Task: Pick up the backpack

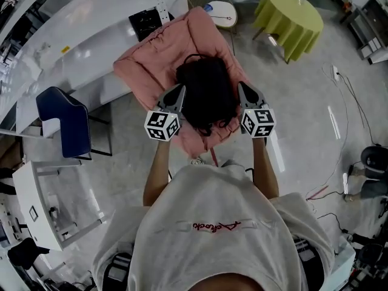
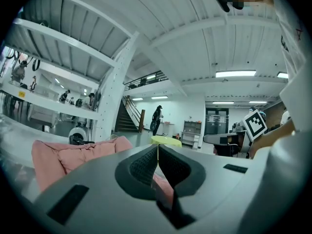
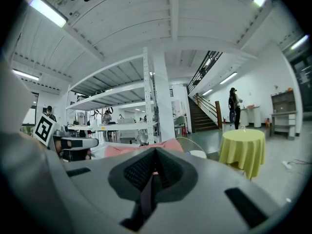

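The black backpack [image 1: 206,99] hangs between my two grippers, over a table draped in pink cloth [image 1: 142,59]. My left gripper [image 1: 180,88] sits at the bag's left side and my right gripper [image 1: 241,86] at its right side. In the left gripper view the left gripper [image 2: 158,152] has its jaws pressed together on a dark strap [image 2: 171,206] that runs down out of them. The right gripper [image 3: 155,165] is likewise shut on a dark strap [image 3: 145,196]. The bag's body is hidden in both gripper views; pink cloth [image 2: 73,155] shows beyond the jaws.
A round table with a yellow-green cloth [image 1: 290,14] stands at the back right, a wire chair with a white cushion [image 1: 218,8] behind the pink table. A blue chair [image 1: 63,120] and a long white counter [image 1: 73,35] are on the left. Cables [image 1: 345,102] cross the floor on the right.
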`<state>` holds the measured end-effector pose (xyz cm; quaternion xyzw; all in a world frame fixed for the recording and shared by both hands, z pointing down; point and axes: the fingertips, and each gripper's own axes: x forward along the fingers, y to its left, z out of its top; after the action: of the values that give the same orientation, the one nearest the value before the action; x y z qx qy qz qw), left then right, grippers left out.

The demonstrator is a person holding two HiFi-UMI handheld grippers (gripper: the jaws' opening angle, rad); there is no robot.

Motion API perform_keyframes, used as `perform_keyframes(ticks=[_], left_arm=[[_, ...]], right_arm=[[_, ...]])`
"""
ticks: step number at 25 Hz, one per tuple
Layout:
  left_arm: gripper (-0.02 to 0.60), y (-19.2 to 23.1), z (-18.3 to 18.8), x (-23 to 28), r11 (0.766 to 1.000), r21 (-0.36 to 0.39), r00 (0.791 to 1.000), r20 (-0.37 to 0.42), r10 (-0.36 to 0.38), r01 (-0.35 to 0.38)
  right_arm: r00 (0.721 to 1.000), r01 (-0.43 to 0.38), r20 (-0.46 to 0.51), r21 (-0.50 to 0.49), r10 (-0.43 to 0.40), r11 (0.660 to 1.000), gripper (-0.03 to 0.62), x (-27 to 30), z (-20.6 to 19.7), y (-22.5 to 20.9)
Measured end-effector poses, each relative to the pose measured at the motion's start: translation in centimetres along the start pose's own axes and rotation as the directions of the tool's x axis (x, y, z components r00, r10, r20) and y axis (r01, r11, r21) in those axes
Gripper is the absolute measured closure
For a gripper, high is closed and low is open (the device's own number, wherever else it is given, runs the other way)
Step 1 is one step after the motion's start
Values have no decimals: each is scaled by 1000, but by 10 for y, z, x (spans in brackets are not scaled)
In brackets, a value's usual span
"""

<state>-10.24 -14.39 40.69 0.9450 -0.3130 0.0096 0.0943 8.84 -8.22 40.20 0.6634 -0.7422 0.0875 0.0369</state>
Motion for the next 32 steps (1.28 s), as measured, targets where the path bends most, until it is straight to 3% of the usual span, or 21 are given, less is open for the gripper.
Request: perform_keyframes(ticks=[10, 22, 32], left_arm=[[566, 54, -29, 22, 999, -46, 998, -62, 11, -14], [566, 89, -75, 82, 989, -90, 982, -159, 105, -120], [566, 121, -139, 121, 970, -148, 959, -240, 152, -191]], right_arm=[[998, 19, -64, 9, -18, 1000, 576, 49, -22, -10], [984, -94, -154, 14, 95, 995, 577, 130, -51, -58], [956, -121, -261, 66, 135, 990, 577, 181, -117, -91]])
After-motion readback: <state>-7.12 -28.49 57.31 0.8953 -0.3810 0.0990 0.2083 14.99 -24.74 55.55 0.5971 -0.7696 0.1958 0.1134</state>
